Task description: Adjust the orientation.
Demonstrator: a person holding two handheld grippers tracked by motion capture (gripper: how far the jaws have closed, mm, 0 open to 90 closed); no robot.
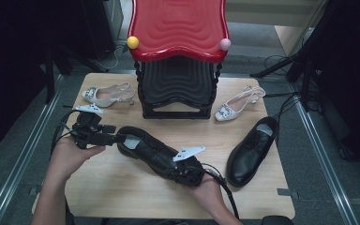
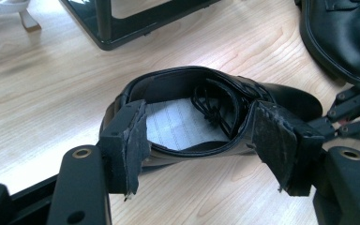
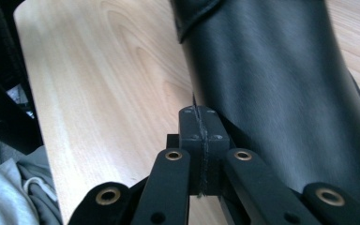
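A black lace-up shoe lies across the middle of the wooden table, heel to the left, with a white insole showing inside. My left gripper is open, and its jaws straddle the shoe's heel without closing on it. The laces are tucked inside the shoe. My right gripper sits at the toe end. Its pads are pressed together beside the shoe's glossy toe, so my right gripper is shut, and I see nothing between the pads.
A second black shoe lies at the right. A red-topped stool stacked on black ones stands at the back centre. Pale slingback heels lie on either side of it, one left and one right. The table's near edge is close behind my hands.
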